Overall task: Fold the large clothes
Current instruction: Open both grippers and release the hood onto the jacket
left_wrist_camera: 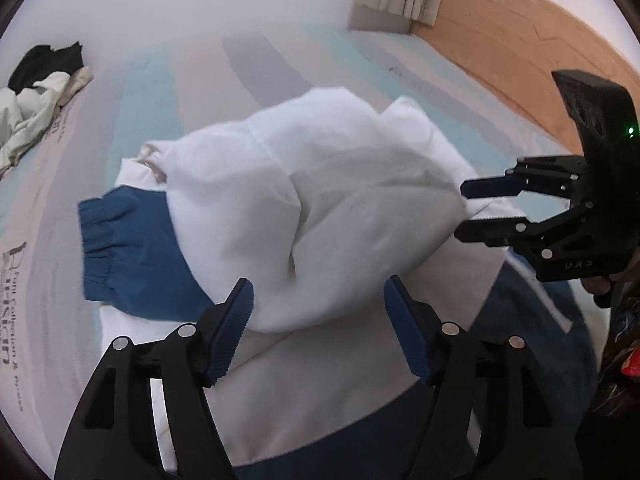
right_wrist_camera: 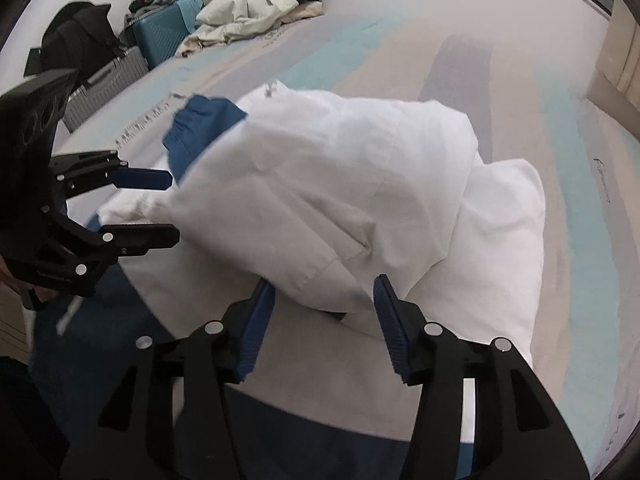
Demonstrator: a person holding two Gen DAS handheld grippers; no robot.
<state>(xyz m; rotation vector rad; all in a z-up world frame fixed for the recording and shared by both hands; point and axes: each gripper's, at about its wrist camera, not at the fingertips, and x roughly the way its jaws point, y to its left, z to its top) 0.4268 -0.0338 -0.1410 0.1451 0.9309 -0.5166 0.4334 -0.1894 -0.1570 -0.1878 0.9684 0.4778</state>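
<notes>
Garment (left_wrist_camera: 320, 208): white w/ blue panels, lies mid-bed on the striped bedspread (left_wrist_camera: 192, 68). White upper part is thrown over in a puffy, air-filled heap. Blue elastic cuff (left_wrist_camera: 100, 248) sticks out to the left in the left wrist view. Dark blue lower part sits nearest you, under the white.

Left tongs (left_wrist_camera: 320, 320): spread, nothing between the pads; white fold edge lies just beyond the tips. Right tongs (right_wrist_camera: 325, 320): spread too, not gripping; cloth edge sits betw the pads but no pinch visible. In the left wrist view the right tongs' tips lie close by a white corner, jaws apart.

Step, my read: fold just laid, both tongs let go. Task partway, bundle not flat or squared yet.

Risks from here:
- Heap is bulging, not pressed. It may slump or unroll, since nothing pins it.
- The cloth edge betw the right pads could catch the ribbed pads if you pull away low, dragging the fold open.
- Blue cuff is outside the bundle. Next fold will go lopsided if you don't tuck it.
- Frames are blurred, so edge positions are uncertain. Check before regrasping.

Far corner of the bed: pile of other clothes (right_wrist_camera: 256, 8), well apart. Suitcases (right_wrist_camera: 160, 36) beyond the bed.
</notes>
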